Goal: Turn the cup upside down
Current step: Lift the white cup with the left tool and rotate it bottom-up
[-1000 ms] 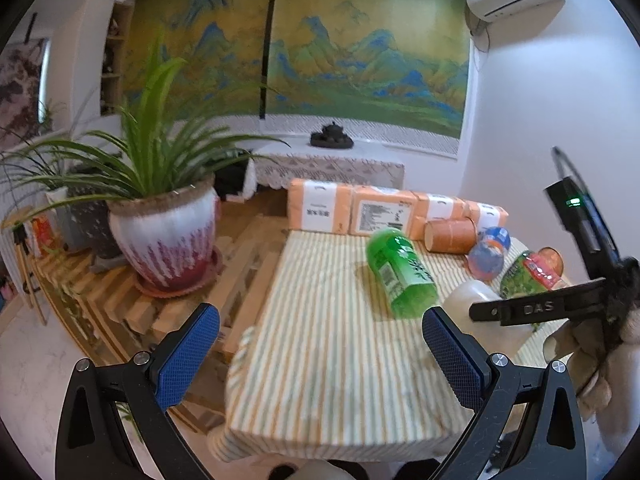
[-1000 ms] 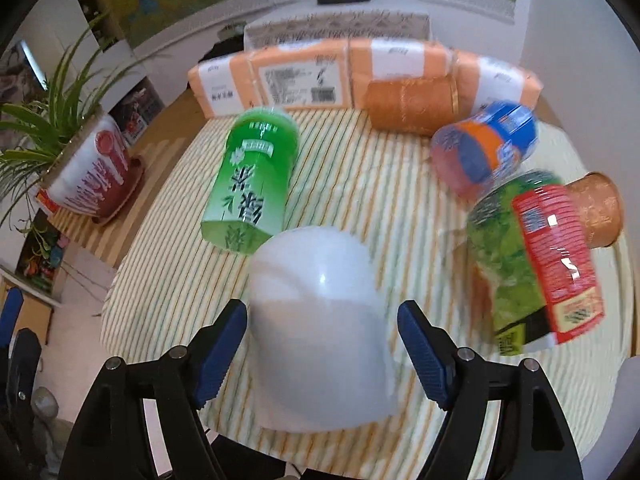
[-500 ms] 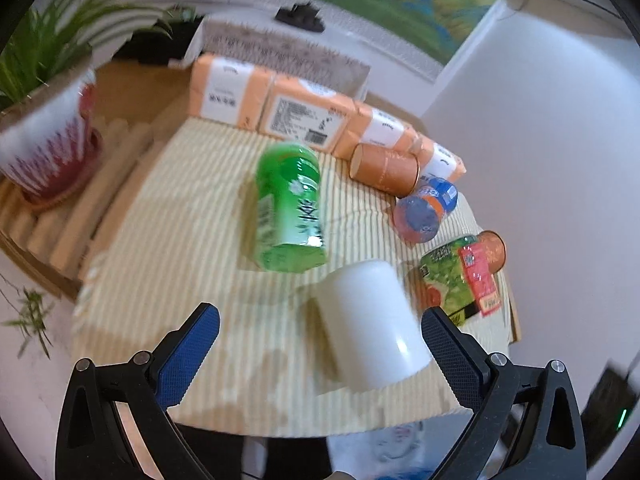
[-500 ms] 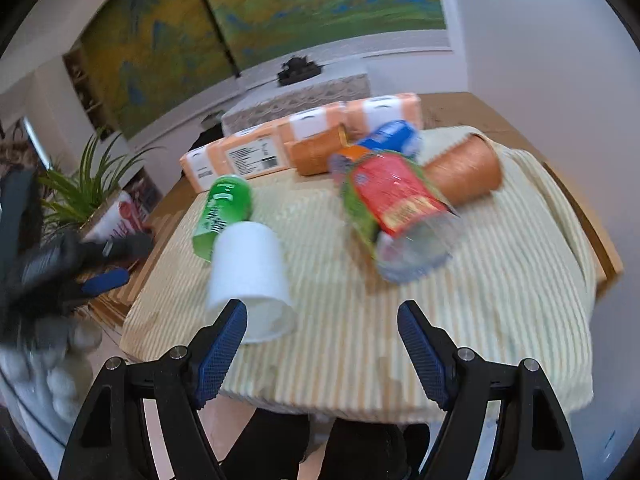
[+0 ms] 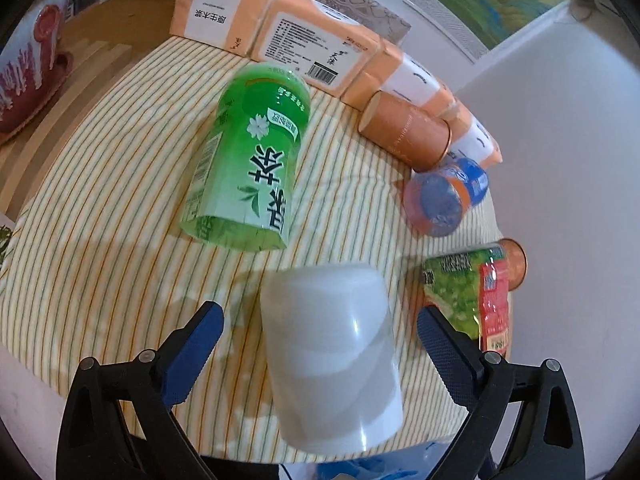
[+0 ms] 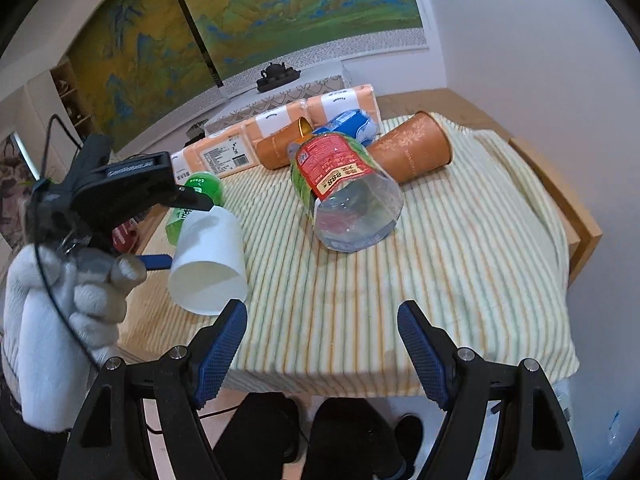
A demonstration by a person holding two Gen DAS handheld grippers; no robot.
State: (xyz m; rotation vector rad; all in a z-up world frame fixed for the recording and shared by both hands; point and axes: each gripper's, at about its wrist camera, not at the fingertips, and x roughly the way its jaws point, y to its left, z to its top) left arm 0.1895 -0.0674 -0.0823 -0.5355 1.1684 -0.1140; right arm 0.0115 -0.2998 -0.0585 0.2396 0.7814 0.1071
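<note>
A white plastic cup lies on its side near the front edge of the striped tablecloth, its open mouth toward me. My left gripper is open, its blue pads on either side of the cup without touching it. In the right wrist view the cup lies at the table's left front, with the left gripper around it. My right gripper is open and empty, back at the table's front edge.
A green tea bottle, a blue-orange bottle, a green-red bottle and two brown paper cups lie on the cloth. Orange tissue packs line the back. A potted plant stands left.
My left gripper has moved in and down over the white cup, which now sits between its open fingers. My right gripper has drawn back to the right front of the table.
</note>
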